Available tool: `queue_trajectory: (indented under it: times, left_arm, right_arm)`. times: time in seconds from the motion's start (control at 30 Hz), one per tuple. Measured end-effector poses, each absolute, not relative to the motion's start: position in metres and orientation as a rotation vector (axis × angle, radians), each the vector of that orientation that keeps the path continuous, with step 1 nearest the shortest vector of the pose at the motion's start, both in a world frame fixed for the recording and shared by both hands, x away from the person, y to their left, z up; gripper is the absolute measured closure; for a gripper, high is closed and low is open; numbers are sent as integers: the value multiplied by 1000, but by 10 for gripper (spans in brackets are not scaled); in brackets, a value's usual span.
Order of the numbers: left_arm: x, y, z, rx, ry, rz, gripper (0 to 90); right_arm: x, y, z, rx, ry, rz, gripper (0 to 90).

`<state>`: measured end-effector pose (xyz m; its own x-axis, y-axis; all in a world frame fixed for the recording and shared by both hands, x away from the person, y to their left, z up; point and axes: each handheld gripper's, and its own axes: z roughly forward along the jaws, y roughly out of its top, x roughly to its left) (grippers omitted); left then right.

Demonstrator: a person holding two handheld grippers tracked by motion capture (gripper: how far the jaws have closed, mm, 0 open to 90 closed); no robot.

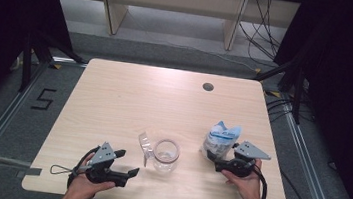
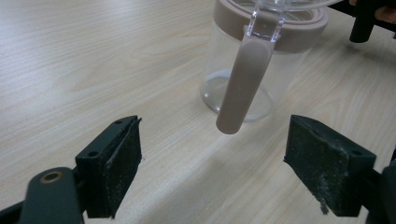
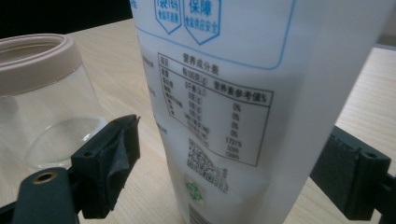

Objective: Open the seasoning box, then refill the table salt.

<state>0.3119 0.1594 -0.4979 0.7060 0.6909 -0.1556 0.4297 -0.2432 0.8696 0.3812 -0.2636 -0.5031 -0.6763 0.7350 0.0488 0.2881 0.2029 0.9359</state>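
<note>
Ahead of the black left tongs [image 2: 212,172] stands a clear jar [image 2: 243,70] with a dusty pinkish-brown rim and a strap [image 2: 242,84] of the same colour hanging down its side, on a pale bench [image 1: 129,99] with a light wood-grain pattern. Between the black pads of the right tongs [image 3: 233,172] is a white pouch [image 3: 224,93] printed with blue outlines and badges, a black-lined table of small characters, a black square code and a green round mark.

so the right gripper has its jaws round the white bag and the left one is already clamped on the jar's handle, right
Not quite. The right gripper does have its jaws either side of the white bag, but the left gripper is open: the left gripper view shows both jaws wide apart, short of the jar, with the handle untouched.
</note>
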Motion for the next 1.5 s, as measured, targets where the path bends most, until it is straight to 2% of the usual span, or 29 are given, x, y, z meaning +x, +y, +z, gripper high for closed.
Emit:
queue_trajectory:
  times: [0.93,1.5]
  left_arm:
    - [311,162,-497,1877,861,329,187]
    - [308,161,-497,1871,859,322,192]
  right_arm:
    - [386,-257,-510,972,2121,1472,169]
    - [393,-254,-515,950,2099,1504,257]
